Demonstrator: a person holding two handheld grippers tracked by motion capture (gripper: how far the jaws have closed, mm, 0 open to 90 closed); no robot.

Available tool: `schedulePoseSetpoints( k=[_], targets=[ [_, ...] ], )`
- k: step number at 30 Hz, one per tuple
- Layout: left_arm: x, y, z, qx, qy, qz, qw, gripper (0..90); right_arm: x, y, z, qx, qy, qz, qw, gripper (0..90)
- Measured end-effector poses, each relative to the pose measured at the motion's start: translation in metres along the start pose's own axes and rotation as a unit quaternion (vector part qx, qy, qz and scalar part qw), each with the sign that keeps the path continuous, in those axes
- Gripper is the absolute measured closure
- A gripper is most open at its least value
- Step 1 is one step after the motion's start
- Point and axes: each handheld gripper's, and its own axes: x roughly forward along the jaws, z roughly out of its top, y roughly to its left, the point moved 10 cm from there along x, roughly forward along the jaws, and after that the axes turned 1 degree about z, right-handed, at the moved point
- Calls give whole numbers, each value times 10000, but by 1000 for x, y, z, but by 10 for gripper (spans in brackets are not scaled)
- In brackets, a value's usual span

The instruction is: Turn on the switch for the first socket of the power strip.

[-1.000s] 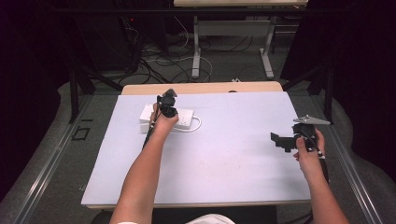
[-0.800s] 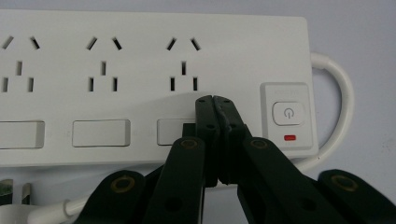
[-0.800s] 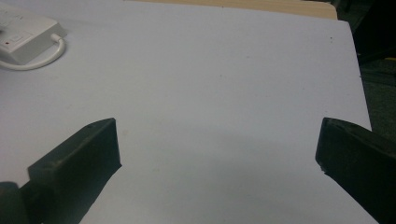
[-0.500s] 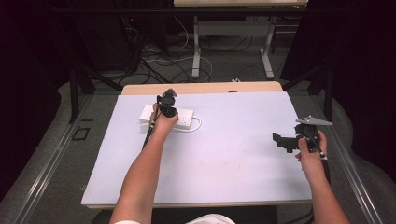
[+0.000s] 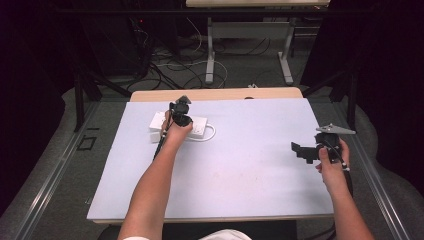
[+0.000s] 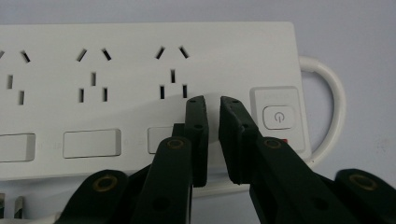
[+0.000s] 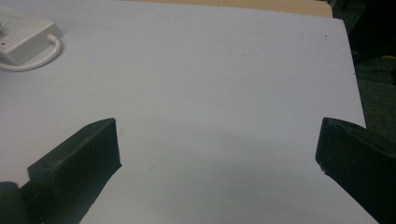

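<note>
A white power strip (image 5: 201, 127) lies on the far left part of the table, with several sockets and a power button (image 6: 279, 116) at its cable end. My left gripper (image 5: 180, 107) points down onto the strip. Its jaws (image 6: 212, 100) are shut to a narrow slit with nothing between them. The tips rest on the strip's face just left of the button, below the last socket. My right gripper (image 5: 299, 151) hovers over the right side of the table, far from the strip. It is open wide (image 7: 217, 135) and holds nothing.
The strip's white cable (image 5: 212, 134) loops out of its right end onto the pale mat (image 5: 250, 165). A wooden table edge (image 5: 220, 94) runs behind the mat. Metal rails (image 5: 380, 190) flank the table, and loose cables lie on the floor beyond.
The right gripper has drifted very slightly to the right. The left gripper has stayed on the power strip.
</note>
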Motion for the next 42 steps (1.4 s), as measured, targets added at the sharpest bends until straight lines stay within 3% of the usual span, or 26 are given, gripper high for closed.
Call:
schedulePoseSetpoints(
  k=[6,7,8,17,20,29,33,37,42],
  targets=[
    [-1,-2,-1,82,3,-32,10000,757,1,0,0,18,-23,-4,10000,0],
    [-1,-2,0,77,-6,-45,10000,742,3,0,2,34,-137,-27,9999,0],
    [-2,-3,0,99,-32,-60,9999,729,1,0,-1,18,-5,17,10000,0],
    [-8,-12,3,144,-134,-293,9994,619,2,0,-1,63,-34,-11,10000,0],
    [-11,-11,4,274,-226,-163,9992,594,1,0,-1,69,-20,0,10000,0],
    [-19,-12,8,458,-418,-161,9979,557,1,-1,-2,28,31,9,10000,0],
    [-24,-15,7,366,-422,-319,9979,552,2,-1,-2,44,25,26,10000,0],
    [-30,-17,9,420,-512,-464,9967,534,1,-1,-3,77,42,9,10000,0],
    [-38,-19,10,458,-637,-499,9957,489,2,-1,-2,46,23,24,10000,0]
  ],
)
